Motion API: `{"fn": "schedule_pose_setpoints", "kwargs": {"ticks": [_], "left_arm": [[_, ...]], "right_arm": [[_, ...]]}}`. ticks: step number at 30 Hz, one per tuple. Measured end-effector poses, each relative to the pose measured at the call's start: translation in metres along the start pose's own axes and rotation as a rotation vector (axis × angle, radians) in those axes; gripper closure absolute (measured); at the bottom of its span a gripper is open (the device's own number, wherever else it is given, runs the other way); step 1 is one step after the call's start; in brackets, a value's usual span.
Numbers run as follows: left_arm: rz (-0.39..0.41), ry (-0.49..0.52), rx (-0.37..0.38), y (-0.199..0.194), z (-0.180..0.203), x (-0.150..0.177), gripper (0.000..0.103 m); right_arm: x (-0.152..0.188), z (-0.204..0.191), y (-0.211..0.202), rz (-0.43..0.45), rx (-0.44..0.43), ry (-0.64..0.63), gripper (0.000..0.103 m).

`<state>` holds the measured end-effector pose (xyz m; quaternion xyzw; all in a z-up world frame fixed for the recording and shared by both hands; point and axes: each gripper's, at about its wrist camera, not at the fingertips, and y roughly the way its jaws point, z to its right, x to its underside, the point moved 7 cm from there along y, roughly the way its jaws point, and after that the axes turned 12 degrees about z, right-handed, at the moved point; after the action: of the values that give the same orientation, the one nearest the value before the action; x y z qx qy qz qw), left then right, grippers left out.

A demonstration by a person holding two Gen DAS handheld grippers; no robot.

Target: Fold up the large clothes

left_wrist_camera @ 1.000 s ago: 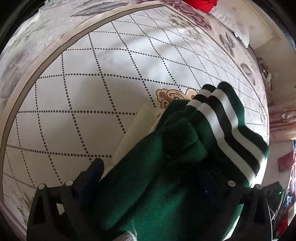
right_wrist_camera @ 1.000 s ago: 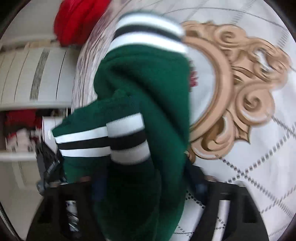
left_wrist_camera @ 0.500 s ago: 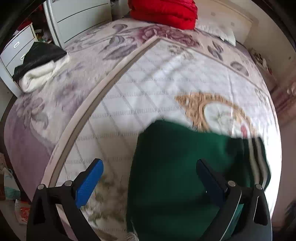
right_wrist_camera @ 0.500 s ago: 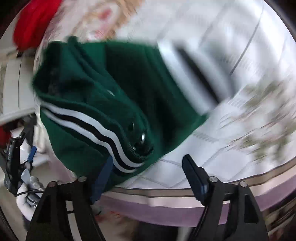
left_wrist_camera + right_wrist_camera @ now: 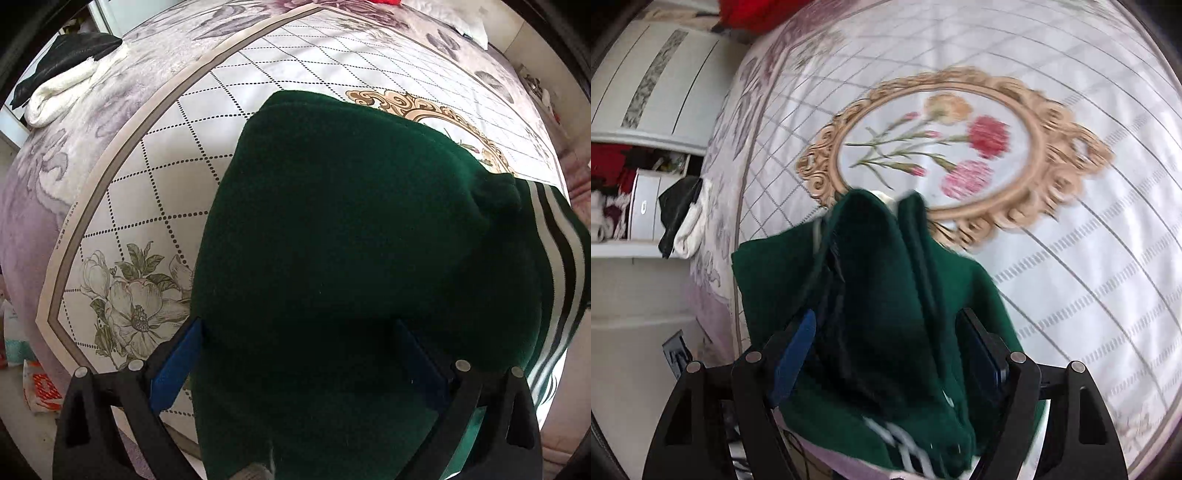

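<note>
- Looking down both cameras, you had the green sweater (image 5: 351, 240) lying folded at the near edge of the bed (image 5: 122, 206), one side running up to the gold frame print (image 5: 960, 147), its striped cuff (image 5: 557, 258) out to the right.
- Your left gripper (image 5: 295, 354) stood with fingers (image 5: 177, 362) spread wide and cloth filling the gap; nothing looked pinched.
- Your right gripper (image 5: 886, 350) had just been opening, and a raised ridge of sweater sat between its fingers (image 5: 794, 358). Blur made it hard to say, but the pads seemed off the cloth.
- What could have gone wrong: that ridge could have snagged on a finger as you pulled away, dragging the fold open.
- The bundle sat close to the mattress edge, so a careless tug could have slid it off.
- Compared with a second ago, the sweater had gone from hanging bunched in both grippers to resting spread on the bed, and the left view showed far more bedspread.
</note>
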<state>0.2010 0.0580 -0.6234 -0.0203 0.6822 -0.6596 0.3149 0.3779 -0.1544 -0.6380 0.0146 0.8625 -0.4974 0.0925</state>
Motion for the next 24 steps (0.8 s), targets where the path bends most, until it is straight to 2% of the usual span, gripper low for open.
{"fn": "schedule_pose_setpoints", "kwargs": {"ticks": [2,4,5,6,7,9,12,13,16,18,19,20,21,23,24], "left_arm": [[0.004,0.004,-0.003,0.000,0.000,0.001,0.000],[0.006,0.006,-0.006,-0.002,0.001,0.002,0.000],[0.006,0.006,-0.006,-0.002,0.001,0.002,0.000],[0.005,0.005,-0.006,-0.002,0.002,0.002,0.000],[0.002,0.002,-0.003,-0.003,0.002,0.002,0.000],[0.000,-0.015,0.009,-0.010,0.001,-0.002,0.000],[0.057,-0.032,0.006,-0.030,-0.005,-0.010,0.000],[0.079,-0.028,0.002,-0.038,-0.007,-0.012,0.000],[0.088,-0.012,-0.035,-0.050,-0.016,-0.009,0.000],[0.083,-0.024,-0.028,-0.054,-0.021,-0.005,0.000],[0.071,-0.042,-0.014,-0.056,-0.024,-0.001,0.000],[0.062,-0.057,-0.012,-0.056,-0.026,0.003,0.000],[0.054,-0.067,-0.019,-0.055,-0.028,0.006,0.000],[0.018,-0.073,-0.042,-0.050,-0.030,0.017,0.000],[0.000,-0.068,-0.059,-0.047,-0.028,0.023,0.000]], "right_arm": [[-0.003,-0.004,0.017,-0.033,-0.014,-0.012,0.023],[-0.002,0.001,0.033,-0.061,-0.039,0.031,0.024],[0.000,0.003,0.038,-0.058,-0.052,0.059,0.033],[0.000,0.004,0.040,-0.041,-0.043,0.074,0.070],[0.002,0.007,0.044,-0.038,-0.019,0.083,0.078],[0.001,0.010,0.037,0.011,-0.036,0.167,0.088],[-0.001,0.009,0.002,0.134,0.003,0.195,0.094],[0.001,0.017,0.001,0.141,0.030,0.213,0.094],[0.011,0.042,0.020,0.037,0.065,0.292,0.085],[0.013,0.044,0.009,0.038,0.000,0.345,0.082],[0.014,0.043,-0.001,0.050,-0.001,0.326,0.080],[0.018,0.043,-0.011,0.061,0.022,0.294,0.068],[0.025,0.042,-0.024,0.075,0.054,0.248,0.045],[0.044,0.040,-0.042,0.082,0.034,0.195,0.023],[0.056,0.036,-0.043,0.056,0.008,0.169,0.023]]}}
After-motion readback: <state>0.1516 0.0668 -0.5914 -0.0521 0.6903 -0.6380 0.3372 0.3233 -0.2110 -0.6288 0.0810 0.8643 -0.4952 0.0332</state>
